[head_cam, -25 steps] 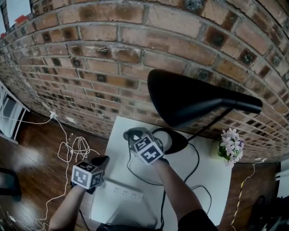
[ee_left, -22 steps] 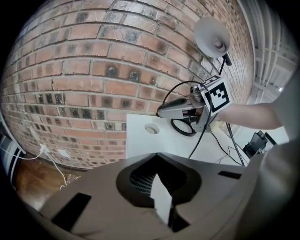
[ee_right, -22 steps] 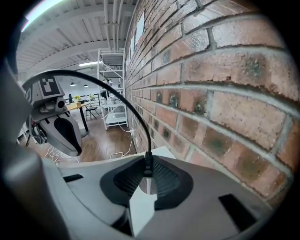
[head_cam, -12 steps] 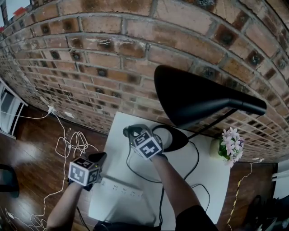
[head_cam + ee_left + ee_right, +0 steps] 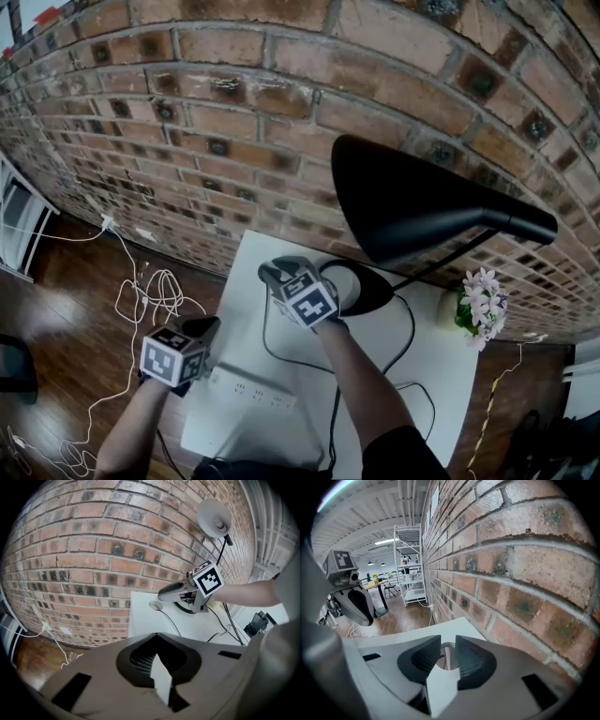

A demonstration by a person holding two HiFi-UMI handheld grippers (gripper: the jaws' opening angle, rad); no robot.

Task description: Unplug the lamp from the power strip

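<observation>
Treat the step as release of the plug (image 5: 154,605), lying at the far left corner of the table (image 5: 422,366), apparently out of the power strip (image 5: 255,390) and near the base of the lamp (image 5: 422,202). Note the right gripper (image 5: 447,656) around it, jaws apart and just opening, pads seemingly off it. Open fully before lifting; withdraw straight back to avoid snagging the cord (image 5: 265,339) or striking the brick wall (image 5: 187,141). Leave the left gripper (image 5: 208,330), jaws together and empty, beside the left end of the power strip
</observation>
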